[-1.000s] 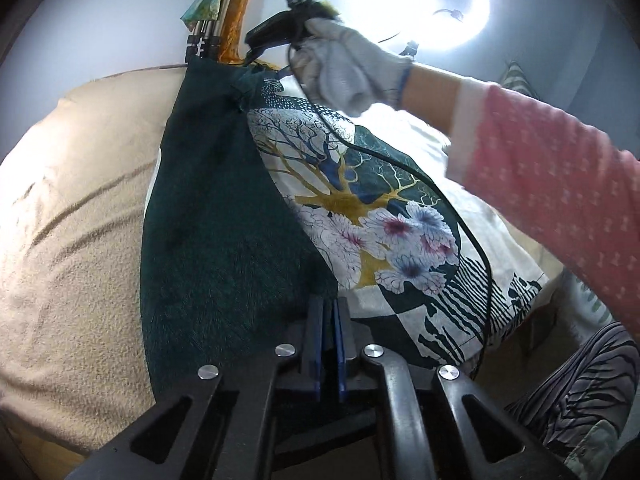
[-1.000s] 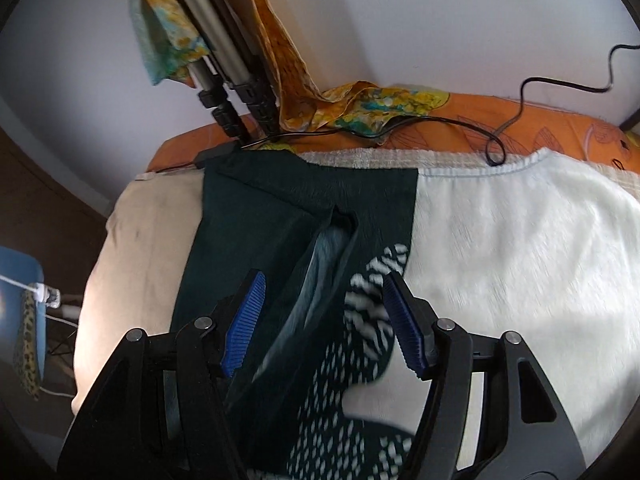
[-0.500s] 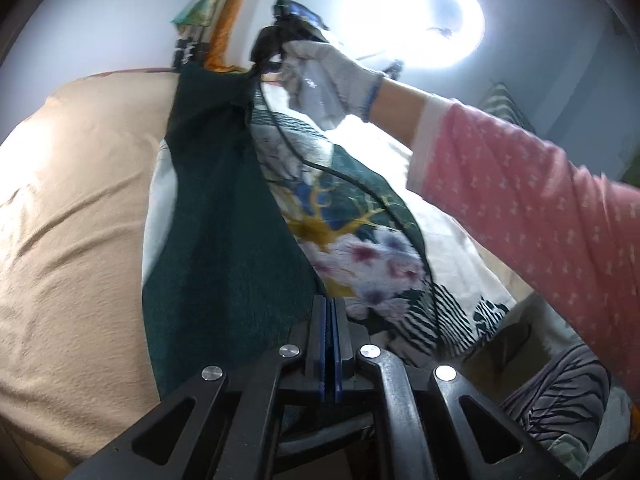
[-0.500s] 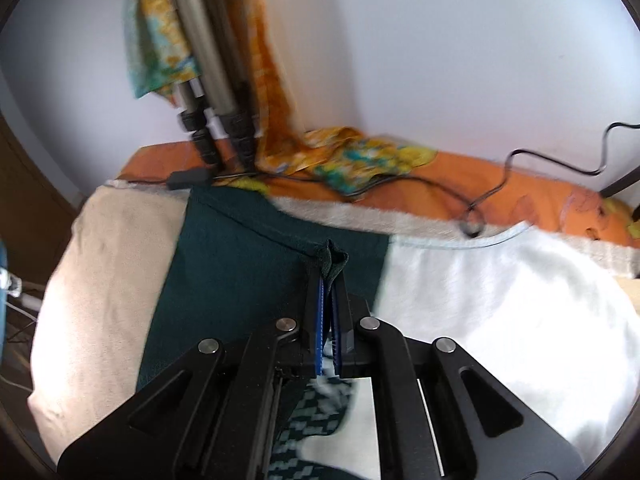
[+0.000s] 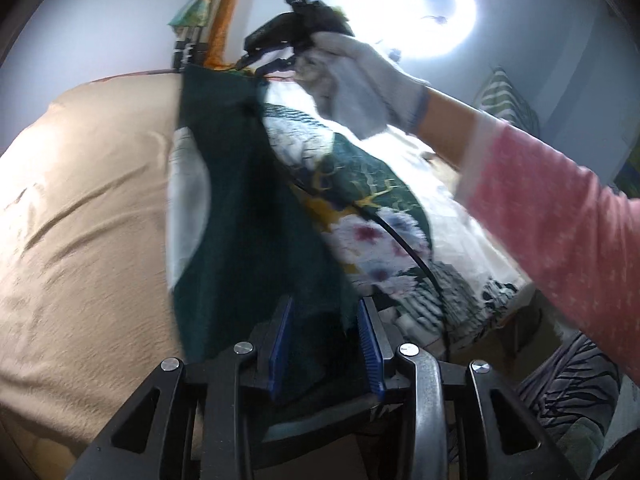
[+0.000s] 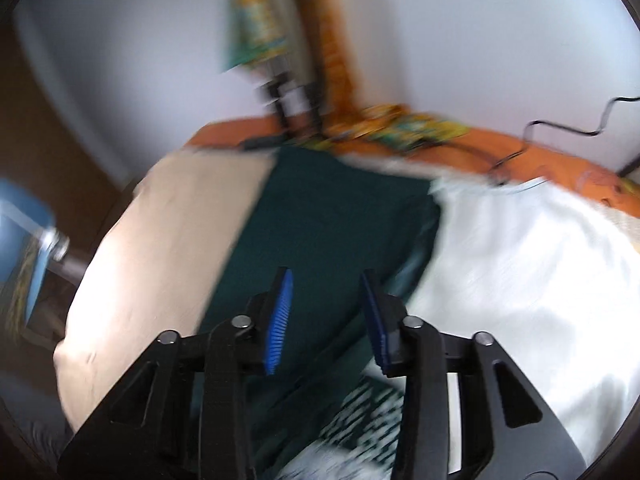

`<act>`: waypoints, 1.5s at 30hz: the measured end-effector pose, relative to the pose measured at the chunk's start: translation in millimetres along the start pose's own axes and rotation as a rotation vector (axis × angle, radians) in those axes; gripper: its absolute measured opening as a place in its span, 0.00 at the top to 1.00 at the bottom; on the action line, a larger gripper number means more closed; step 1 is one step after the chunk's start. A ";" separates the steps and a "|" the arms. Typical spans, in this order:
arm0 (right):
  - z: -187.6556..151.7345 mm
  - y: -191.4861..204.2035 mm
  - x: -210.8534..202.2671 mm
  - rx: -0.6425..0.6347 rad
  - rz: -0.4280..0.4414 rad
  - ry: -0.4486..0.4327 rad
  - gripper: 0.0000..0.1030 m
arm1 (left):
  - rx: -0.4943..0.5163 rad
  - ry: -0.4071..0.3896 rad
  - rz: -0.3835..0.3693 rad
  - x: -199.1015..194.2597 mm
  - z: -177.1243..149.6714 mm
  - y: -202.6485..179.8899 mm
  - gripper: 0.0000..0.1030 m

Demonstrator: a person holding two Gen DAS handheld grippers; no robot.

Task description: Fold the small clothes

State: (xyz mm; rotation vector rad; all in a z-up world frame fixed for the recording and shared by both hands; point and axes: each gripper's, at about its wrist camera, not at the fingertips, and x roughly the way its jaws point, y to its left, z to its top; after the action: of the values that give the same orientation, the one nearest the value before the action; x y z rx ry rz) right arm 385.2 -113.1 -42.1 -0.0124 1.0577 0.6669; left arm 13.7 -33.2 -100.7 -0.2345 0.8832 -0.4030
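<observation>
Dark-green garment (image 5: 256, 248) folded lengthwise, floral print exposed | laid on beige blanket (image 5: 88, 208) | left gripper (image 5: 325, 344) spread | right gripper (image 6: 326, 316) spread

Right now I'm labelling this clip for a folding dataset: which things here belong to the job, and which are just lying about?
Part of the job:
- dark green printed garment, spread on the beige blanket
- left gripper, open over the fabric
- right gripper, open over it

Just lying about:
- white cloth
- orange patterned fabric by the wall
- black cable
- ring light
</observation>
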 end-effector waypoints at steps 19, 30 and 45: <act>-78.6 -2.5 -102.9 0.067 -0.207 0.104 0.64 | -0.052 -0.088 0.061 -62.2 -17.2 23.2 0.63; -232.3 83.5 -159.7 0.070 0.050 0.194 0.62 | -0.226 -0.043 0.006 -68.0 -26.3 74.8 0.68; -295.9 90.8 -147.6 0.194 0.129 0.203 0.96 | -0.213 -0.009 0.029 -55.1 -23.6 73.7 0.70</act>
State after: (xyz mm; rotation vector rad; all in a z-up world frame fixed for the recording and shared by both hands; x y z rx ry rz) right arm 55.7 -208.1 -46.7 0.1608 1.3239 0.6870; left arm -18.1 56.3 -103.3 -0.4185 0.9196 -0.2803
